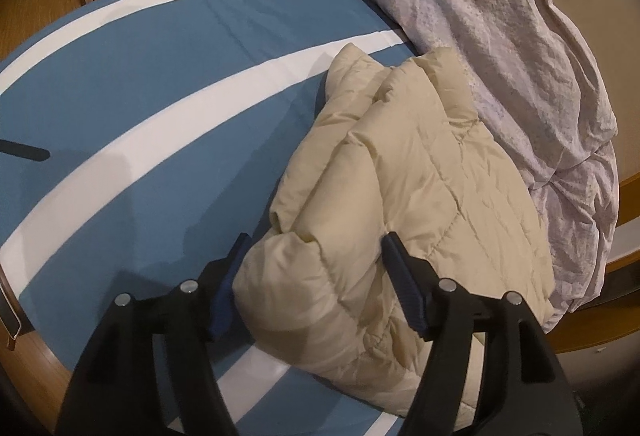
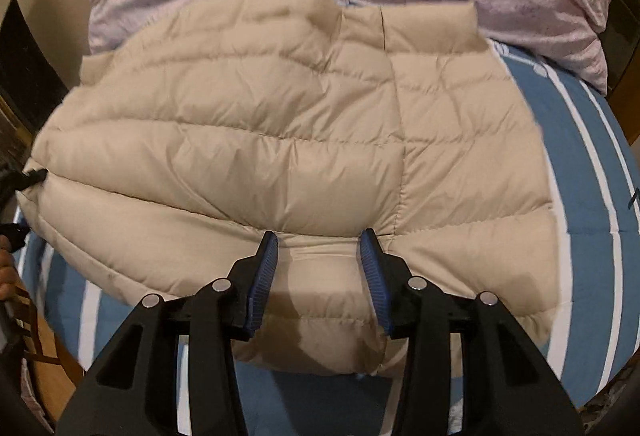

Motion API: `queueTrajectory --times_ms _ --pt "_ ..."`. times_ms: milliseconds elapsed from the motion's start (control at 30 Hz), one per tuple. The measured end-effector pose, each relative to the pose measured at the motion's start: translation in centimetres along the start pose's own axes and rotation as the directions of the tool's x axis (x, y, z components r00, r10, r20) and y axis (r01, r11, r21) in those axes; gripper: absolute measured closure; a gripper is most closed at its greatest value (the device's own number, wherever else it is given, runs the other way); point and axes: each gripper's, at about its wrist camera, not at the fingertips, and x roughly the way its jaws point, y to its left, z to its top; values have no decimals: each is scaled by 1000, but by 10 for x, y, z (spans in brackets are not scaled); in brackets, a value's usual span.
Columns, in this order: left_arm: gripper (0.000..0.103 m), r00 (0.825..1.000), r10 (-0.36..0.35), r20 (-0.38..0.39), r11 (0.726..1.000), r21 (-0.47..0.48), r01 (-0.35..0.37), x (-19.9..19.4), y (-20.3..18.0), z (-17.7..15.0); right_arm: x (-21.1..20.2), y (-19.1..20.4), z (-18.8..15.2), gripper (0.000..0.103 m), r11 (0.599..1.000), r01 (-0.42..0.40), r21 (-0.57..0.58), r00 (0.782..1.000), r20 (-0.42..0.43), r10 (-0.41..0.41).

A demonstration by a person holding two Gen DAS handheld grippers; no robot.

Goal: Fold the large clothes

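Risk of the fold springing open as both grippers stand released.
Cream quilted puffer jacket (image 2: pixel 280 140) lies folded on the blue-and-white striped bed sheet (image 1: pixel 140 84), against the lilac duvet (image 1: pixel 500 36); left gripper (image 1: pixel 316 248) and right gripper (image 2: pixel 318 244) hold nothing. Puffy filling may rebound. Its long axis seems to run along the duvet's edge; collar end unclear.

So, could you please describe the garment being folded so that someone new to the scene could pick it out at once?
Start from the bed with the blue-and-white striped sheet. On it, beside the crumpled pale lilac duvet, lies the cream puffer jacket. It is the only puffy, quilted, beige piece there, stitched into padded bands, unlike the flat sheet and the thin wrinkled duvet.
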Motion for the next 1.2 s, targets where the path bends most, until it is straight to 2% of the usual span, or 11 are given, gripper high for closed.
queueTrajectory --times_ms 200,267,333,433,533,733,967,1200 --pt "36 1000 13 15 1000 -4 -13 3 -5 0 6 2 -4 58 1000 19 -17 1000 -3 -19" --pt "45 1000 3 11 1000 -3 -3 5 -5 0 7 3 -5 58 1000 13 -11 1000 0 -13" --pt "62 1000 -14 9 1000 -8 14 6 -5 -1 7 2 -4 57 1000 5 -5 1000 -3 -5" --pt "78 999 -37 12 999 2 37 4 -8 1 7 1 -1 57 1000 -1 -4 1000 -6 1" --pt "84 998 -57 23 998 16 56 -4 -15 5 8 0 0 57 1000 -6 1 1000 -7 6" --pt "88 989 -135 68 990 57 131 -28 -42 13 8 -1 -1 57 1000 -11 9 1000 -9 11" --pt "88 954 -288 78 948 164 273 -60 -95 8 9 -5 1 57 999 -26 25 1000 -13 26" --pt "88 902 -431 6 868 275 413 -80 -159 -20 11 -7 2 57 998 -39 42 999 -16 40"
